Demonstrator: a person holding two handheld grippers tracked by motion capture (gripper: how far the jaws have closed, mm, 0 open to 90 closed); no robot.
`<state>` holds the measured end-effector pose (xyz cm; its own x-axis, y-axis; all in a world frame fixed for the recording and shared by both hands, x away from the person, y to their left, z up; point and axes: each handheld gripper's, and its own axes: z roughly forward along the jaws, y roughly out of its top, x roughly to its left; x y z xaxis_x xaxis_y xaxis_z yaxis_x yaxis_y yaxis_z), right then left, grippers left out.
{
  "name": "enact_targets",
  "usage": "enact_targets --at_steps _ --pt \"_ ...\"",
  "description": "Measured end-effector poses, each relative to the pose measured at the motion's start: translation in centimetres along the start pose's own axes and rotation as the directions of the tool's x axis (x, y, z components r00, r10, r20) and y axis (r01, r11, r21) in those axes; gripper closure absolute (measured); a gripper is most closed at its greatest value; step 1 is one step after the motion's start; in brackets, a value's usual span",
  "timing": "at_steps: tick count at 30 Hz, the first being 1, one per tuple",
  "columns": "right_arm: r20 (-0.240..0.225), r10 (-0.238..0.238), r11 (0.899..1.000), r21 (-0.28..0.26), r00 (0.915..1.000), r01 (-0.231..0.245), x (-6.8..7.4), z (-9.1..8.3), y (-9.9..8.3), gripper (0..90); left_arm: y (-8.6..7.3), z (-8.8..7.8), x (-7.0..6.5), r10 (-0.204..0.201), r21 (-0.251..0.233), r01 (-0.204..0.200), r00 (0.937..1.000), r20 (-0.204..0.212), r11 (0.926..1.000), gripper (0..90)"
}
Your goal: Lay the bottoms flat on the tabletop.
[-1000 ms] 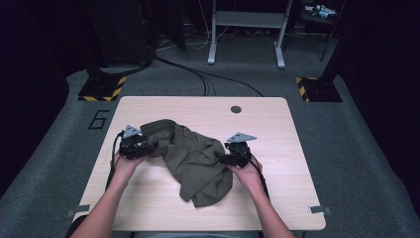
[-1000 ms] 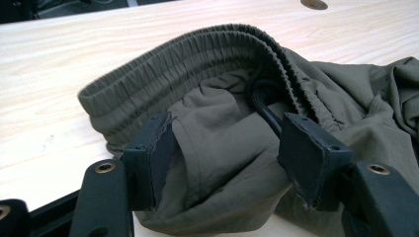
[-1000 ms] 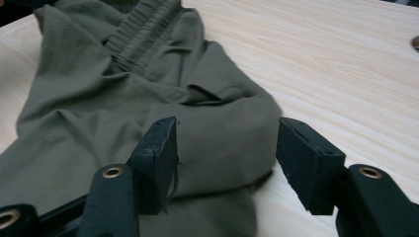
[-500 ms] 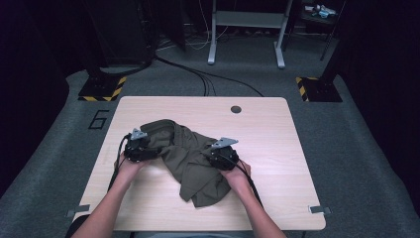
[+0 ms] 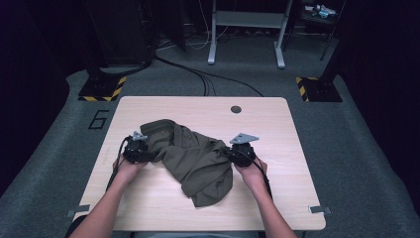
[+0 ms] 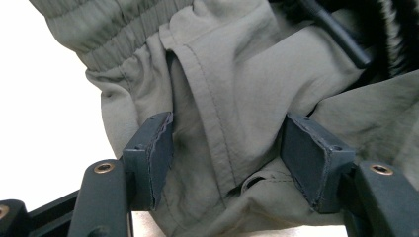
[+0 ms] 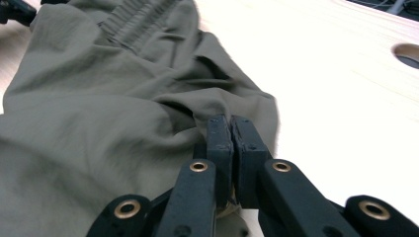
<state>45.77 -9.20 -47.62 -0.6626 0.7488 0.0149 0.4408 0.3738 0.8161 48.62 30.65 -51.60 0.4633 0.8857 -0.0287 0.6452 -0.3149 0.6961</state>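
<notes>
- We see an olive-green garment (image 5: 190, 156) lying crumpled on the light wooden table (image 5: 277, 129), spread from the left-centre toward the near middle; its gathered elastic waistband suggests trousers or shorts.
- Our left gripper (image 5: 137, 150) sits at the garment's left edge, and in the left gripper view (image 6: 227, 148) its jaws stand apart with a stitched fold of the cloth between them.
- The pads (image 6: 155, 148) do not press that fold; the waistband lies just beyond them.
- Our right gripper (image 5: 241, 152) is at the garment's right edge, toward the right of the table.
- In the right gripper view (image 7: 230, 131) its jaws have just been closing and now meet, pinching a thin edge of the cloth (image 7: 99, 113) where the fabric ends against bare wood.
- A round cable hole (image 5: 236, 109) lies in the table's far side, well apart from the garment.
- Beyond the table, black cables (image 5: 198, 79) run across the grey floor.
</notes>
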Motion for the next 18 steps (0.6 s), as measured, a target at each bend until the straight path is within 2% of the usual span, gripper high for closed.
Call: enact_targets --at_steps 1,3,4,5,6,7,9,11,15,18 --pt "0.000 0.011 1.000 -0.001 0.9999 -0.011 -0.3 -0.4 -0.2 86.8 0.0 0.0 0.1 0.006 0.004 -0.006 1.0000 -0.003 1.0000 37.0" --pt "0.000 0.019 1.000 -0.005 0.9998 -0.019 -1.0 -0.9 -0.7 86.8 -0.1 0.1 0.1 -0.012 -0.011 0.012 0.9999 -0.005 0.9999 36.9" --pt "-0.003 0.021 1.000 -0.006 0.9998 -0.021 -1.4 -1.2 -0.9 86.7 -0.1 0.1 0.3 0.002 -0.004 -0.002 1.0000 -0.005 1.0000 36.9" --pt "-0.005 0.032 0.999 -0.003 0.9995 -0.032 -1.6 -1.5 -1.2 86.7 -0.2 0.1 0.3 -0.003 -0.006 0.003 1.0000 -0.001 1.0000 36.9" --pt "-0.003 0.032 0.999 -0.003 0.9995 -0.032 -1.8 -1.7 -1.5 86.6 -0.2 0.2 0.3 -0.010 -0.023 0.010 0.9999 -0.007 0.9997 37.0" --pt "-0.005 0.037 0.999 -0.002 0.9993 -0.037 -2.0 -1.9 -1.7 86.6 -0.2 0.1 0.5 -0.003 -0.005 0.003 1.0000 0.004 1.0000 37.2" --pt "-0.004 0.041 0.999 0.007 0.9992 -0.041 -2.5 -2.4 -2.2 86.5 -0.3 0.2 0.6 -0.022 -0.026 0.022 0.9997 0.003 0.9994 37.7" --pt "0.000 0.032 0.999 0.014 0.9995 -0.032 -2.9 -2.7 -2.6 86.3 -0.2 0.1 0.8 -0.008 -0.016 0.009 0.9999 0.011 0.9998 38.1" --pt "0.005 0.016 0.999 0.028 0.9999 -0.016 -3.9 -3.0 -3.2 86.4 -0.3 0.2 0.8 -0.015 -0.032 0.016 0.9998 0.011 0.9994 38.5" --pt "0.003 0.049 0.998 0.040 0.9988 -0.049 -4.9 -3.1 -3.8 86.5 -0.3 0.2 0.8 -0.019 -0.032 0.019 0.9998 0.011 0.9993 38.7"
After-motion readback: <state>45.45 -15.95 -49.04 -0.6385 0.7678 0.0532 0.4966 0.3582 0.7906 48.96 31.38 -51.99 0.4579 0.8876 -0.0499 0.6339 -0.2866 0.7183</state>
